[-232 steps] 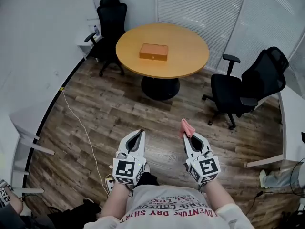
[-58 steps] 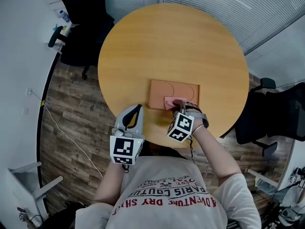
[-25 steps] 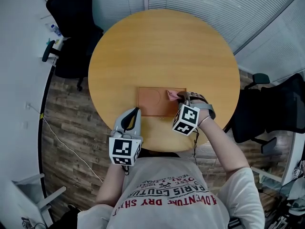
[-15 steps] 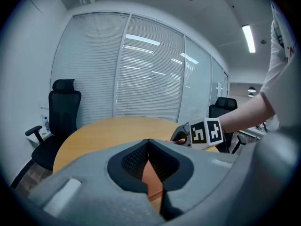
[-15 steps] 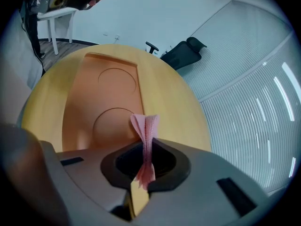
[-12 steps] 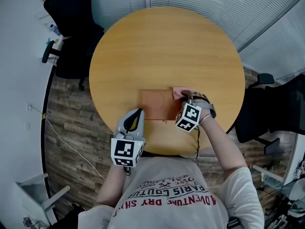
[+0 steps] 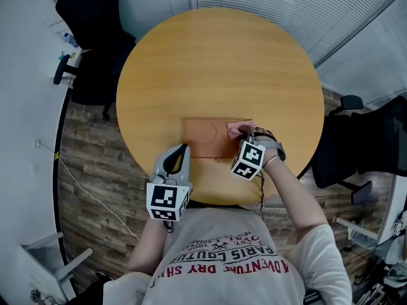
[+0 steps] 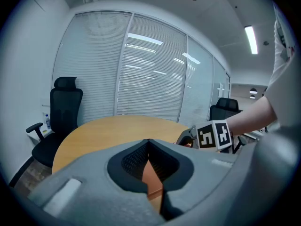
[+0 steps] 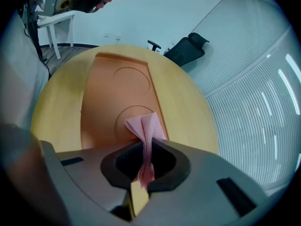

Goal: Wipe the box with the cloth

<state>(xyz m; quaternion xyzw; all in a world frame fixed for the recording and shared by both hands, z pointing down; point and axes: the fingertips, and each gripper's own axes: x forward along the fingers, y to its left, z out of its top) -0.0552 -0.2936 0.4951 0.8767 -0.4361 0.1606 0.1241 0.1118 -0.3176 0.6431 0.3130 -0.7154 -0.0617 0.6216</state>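
Two risks I see: right gripper [image 9: 146, 147] clamps a thin fold of cloth [image 9: 146, 126] on the right end of the box [image 9: 110, 102], so drag may free it; left gripper [image 8: 149, 145], closed on nothing, leaves the box unbraced.

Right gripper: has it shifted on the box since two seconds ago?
Yes. The right gripper, shut on the cloth, has moved from the middle of the box's near edge to its far right corner.
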